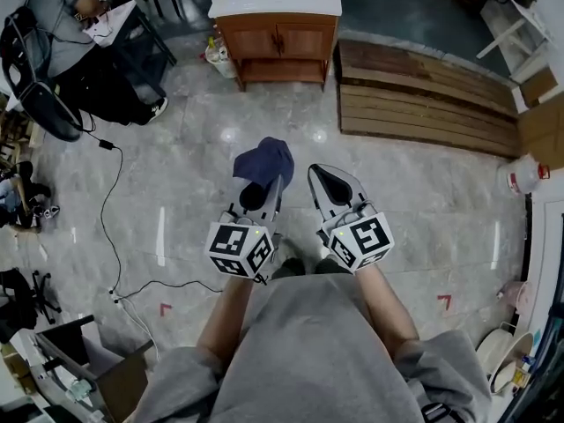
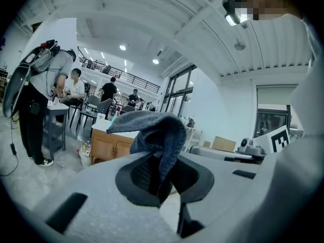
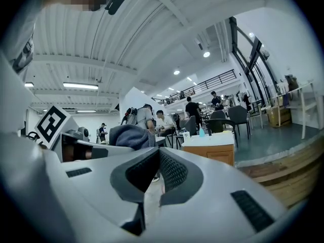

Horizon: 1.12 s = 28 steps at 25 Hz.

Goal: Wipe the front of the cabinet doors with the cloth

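A dark blue cloth (image 1: pixel 263 161) bunches out of my left gripper (image 1: pixel 258 192), whose jaws are shut on it; in the left gripper view the cloth (image 2: pixel 157 135) rises from between the pads. My right gripper (image 1: pixel 328 181) is beside it, shut with nothing in it, and in its own view the jaws (image 3: pixel 158 172) meet. Both are held above the floor, well short of the wooden cabinet (image 1: pixel 278 40) with its white top and two closed doors, far ahead. The cabinet also shows in the left gripper view (image 2: pixel 109 147) and the right gripper view (image 3: pixel 215 152).
A raised wooden platform (image 1: pixel 423 100) lies right of the cabinet. A black cable (image 1: pixel 110 227) runs across the marble floor at left. People sit at a desk (image 1: pixel 79 25) far left. A bin with bottles (image 1: pixel 217 55) stands by the cabinet's left side.
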Available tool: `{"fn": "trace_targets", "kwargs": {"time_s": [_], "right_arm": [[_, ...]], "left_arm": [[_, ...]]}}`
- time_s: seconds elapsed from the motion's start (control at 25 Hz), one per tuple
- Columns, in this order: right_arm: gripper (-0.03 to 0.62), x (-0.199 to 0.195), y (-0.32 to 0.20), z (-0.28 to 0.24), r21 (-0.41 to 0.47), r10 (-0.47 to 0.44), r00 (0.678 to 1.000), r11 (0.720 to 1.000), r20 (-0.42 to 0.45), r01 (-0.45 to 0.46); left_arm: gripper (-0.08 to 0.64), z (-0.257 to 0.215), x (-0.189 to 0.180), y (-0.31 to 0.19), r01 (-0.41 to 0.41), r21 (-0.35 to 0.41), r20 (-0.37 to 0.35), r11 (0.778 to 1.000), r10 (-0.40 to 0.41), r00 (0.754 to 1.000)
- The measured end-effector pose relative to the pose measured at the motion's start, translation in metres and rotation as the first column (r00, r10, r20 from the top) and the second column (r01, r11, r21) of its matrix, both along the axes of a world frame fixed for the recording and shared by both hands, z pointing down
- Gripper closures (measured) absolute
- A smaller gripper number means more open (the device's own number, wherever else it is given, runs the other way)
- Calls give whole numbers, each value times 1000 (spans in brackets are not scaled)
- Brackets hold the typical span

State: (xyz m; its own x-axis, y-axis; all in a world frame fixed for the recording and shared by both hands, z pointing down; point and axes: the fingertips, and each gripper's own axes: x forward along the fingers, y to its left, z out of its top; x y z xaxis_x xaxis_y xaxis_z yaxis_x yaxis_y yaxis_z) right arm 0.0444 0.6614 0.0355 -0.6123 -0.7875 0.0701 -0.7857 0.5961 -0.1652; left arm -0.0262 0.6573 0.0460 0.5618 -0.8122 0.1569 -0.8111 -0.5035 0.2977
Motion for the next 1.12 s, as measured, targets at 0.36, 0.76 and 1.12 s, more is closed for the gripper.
{"fn": "trace_targets", "kwargs": {"time_s": [0.36,0.76,1.12], "right_arm": [[581,-17,-27,13,-37,3,1000,999,-18,-4],[581,7,-96,34,-90,-37,999,995,-20,35],[581,62,-170,38,-119,-73,997,990,6,73]], "left_arm": [[515,17,-21,-26,9,-38,-9,999,-9,1000],[515,31,4,-94,42,-82,2,996,-42,999],[515,27,53,-171,88,-86,36,992,-85,996]]}}
